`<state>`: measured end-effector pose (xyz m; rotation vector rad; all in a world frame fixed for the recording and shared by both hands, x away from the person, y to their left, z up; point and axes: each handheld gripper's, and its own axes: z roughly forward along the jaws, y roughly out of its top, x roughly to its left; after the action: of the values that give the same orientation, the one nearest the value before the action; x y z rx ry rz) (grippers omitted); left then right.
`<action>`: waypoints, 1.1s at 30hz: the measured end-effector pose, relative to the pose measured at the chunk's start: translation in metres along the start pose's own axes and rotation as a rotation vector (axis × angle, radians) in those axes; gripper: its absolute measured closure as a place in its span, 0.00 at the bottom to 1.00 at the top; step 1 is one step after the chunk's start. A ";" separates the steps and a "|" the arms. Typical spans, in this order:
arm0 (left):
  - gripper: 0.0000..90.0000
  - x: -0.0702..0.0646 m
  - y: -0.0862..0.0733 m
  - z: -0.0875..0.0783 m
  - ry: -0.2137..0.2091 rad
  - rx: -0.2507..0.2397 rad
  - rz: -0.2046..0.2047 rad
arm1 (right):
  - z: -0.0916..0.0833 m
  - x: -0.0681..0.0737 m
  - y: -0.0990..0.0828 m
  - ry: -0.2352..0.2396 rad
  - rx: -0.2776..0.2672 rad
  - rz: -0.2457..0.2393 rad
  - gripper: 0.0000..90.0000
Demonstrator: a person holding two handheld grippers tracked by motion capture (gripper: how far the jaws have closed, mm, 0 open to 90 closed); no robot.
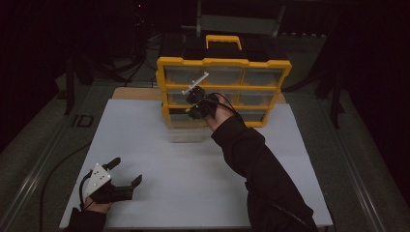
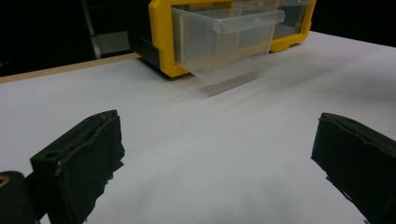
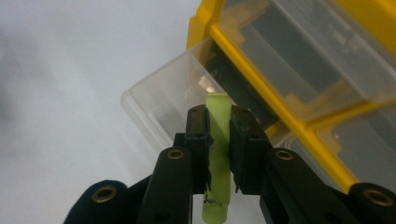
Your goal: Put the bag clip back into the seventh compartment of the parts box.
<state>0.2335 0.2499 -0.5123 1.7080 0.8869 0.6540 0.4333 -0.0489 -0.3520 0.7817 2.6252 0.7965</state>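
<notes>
Green strip [image 3: 217,154], lower end cut off, sits clamped over clear drawer [image 3: 163,107].

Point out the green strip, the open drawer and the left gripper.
Green strip [image 3: 217,154]: right gripper view, its middle.
Open drawer [image 2: 224,39]: left gripper view, front wall.
Left gripper [image 1: 126,172]: high view, between fingertips.

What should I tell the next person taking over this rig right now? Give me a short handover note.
Right gripper: shut on a light green strip, held above the pulled-out clear drawer at the bottom left of the yellow organizer.
Left gripper: open, holding nothing, low over the white table near its front left corner.
Done: drawer open, strip gripped.
Left, probably: put the strip into the drawer or set it aside, then push the drawer shut.
</notes>
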 end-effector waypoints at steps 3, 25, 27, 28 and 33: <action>0.02 0.000 0.000 0.000 -0.002 -0.002 0.000 | 0.002 -0.001 0.007 -0.004 -0.006 -0.008 0.87; 0.02 0.000 0.000 0.000 -0.007 -0.005 0.000 | 0.041 -0.006 0.017 0.064 -0.011 -0.036 0.87; 0.02 0.000 -0.001 0.000 -0.006 -0.005 0.001 | 0.045 -0.007 0.015 0.083 -0.003 -0.033 0.87; 0.02 0.000 -0.001 0.000 -0.007 -0.004 0.002 | 0.047 -0.006 0.014 0.084 0.006 -0.029 0.87; 0.02 0.000 -0.001 0.000 -0.006 -0.003 0.003 | 0.050 -0.005 0.012 0.119 0.028 -0.006 0.74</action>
<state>0.2332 0.2500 -0.5130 1.7079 0.8788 0.6519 0.4632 -0.0221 -0.3847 0.7552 2.7476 0.8309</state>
